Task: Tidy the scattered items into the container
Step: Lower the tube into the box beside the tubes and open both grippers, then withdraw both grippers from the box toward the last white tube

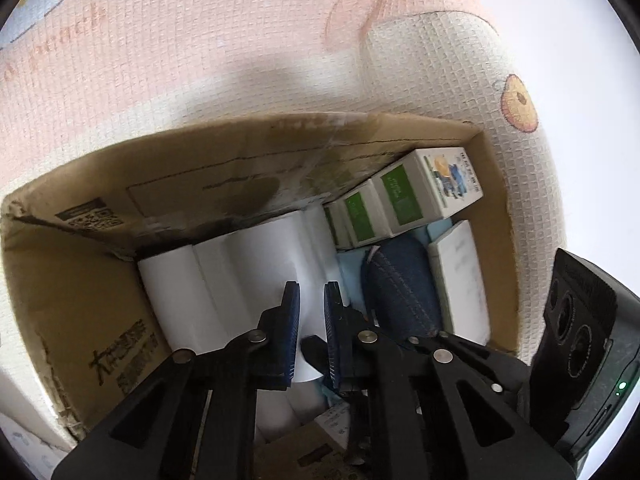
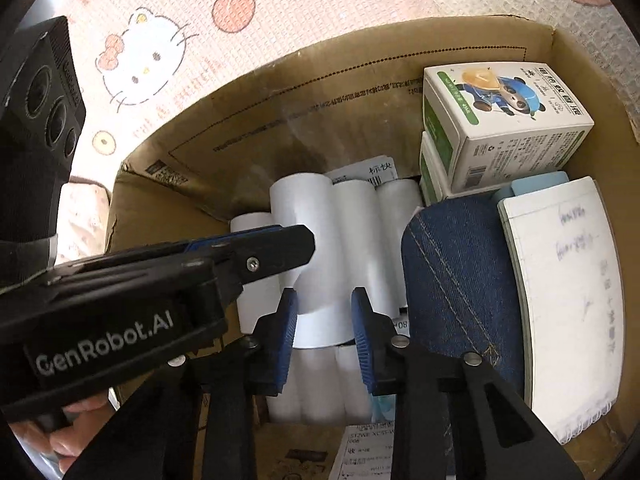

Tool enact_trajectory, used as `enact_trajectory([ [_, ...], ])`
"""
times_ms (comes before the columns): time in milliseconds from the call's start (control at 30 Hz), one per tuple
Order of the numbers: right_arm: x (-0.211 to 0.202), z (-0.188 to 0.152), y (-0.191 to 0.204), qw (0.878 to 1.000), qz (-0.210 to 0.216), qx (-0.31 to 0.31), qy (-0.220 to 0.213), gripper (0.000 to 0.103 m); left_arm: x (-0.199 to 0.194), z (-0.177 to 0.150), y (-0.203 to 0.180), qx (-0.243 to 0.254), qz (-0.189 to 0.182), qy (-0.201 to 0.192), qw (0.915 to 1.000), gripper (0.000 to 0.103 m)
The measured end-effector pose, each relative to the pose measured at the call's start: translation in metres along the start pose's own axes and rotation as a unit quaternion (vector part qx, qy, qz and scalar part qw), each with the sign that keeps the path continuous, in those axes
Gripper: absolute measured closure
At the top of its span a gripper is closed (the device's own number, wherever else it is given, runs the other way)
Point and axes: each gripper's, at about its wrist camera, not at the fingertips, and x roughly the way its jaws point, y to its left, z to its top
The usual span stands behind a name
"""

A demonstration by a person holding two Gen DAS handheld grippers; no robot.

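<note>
A: Now, from the left wrist, what is seen?
B: A white roll is pinched between the narrowed left gripper, inside the box; its long axis runs away from the fingers.

A: And from the right wrist?
B: The same roll's near end is clamped by the right gripper, the left one crossing just above. Smooth, plain white, among other rolls.

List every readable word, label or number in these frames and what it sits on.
"GenRobot.AI": side of the left gripper.
"标快": white label behind the white rolls.
Pink lettering on the mat: too blurred.
Print on the panda box, cardboard box and notebook: too small or blurred.
</note>
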Motion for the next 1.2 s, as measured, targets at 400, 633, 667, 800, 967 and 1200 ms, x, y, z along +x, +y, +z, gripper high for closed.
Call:
enact_trajectory([
  [400,-0.063,-0.054,0.018,0.995,-0.055,-0.026,-0.084,0.078,-0.073,-0.039,-0.039,0.098,0.041,-0.102,0.989,0.079],
  [633,-0.105,-0.057,0.059,0.98,-0.099,-0.075,-0.155,0.078,-0.122,-0.087,-0.038,0.164,0.042,-0.183,0.9686,0.056],
  [667,-0.105,-0.053,0.063,0.978,-0.102,-0.08,-0.162,0.078,-0.13,-0.1,-0.033,0.175,0.043,-0.196,0.964,0.054],
  [800,-0.106,-0.075,0.095,0.964,-0.122,-0.116,-0.208,0.078,-0.153,-0.156,-0.008,0.221,0.034,-0.251,0.9418,0.047],
  [967,-0.101,-0.112,0.145,0.94,-0.149,-0.194,-0.237,0.076,-0.167,-0.19,0.045,0.154,-0.007,-0.259,0.9536,0.044],
  [1200,-0.081,-0.146,0.189,0.923,-0.176,-0.247,-0.236,0.073,-0.194,-0.223,0.107,0.088,0.005,-0.313,0.9455,0.044],
])
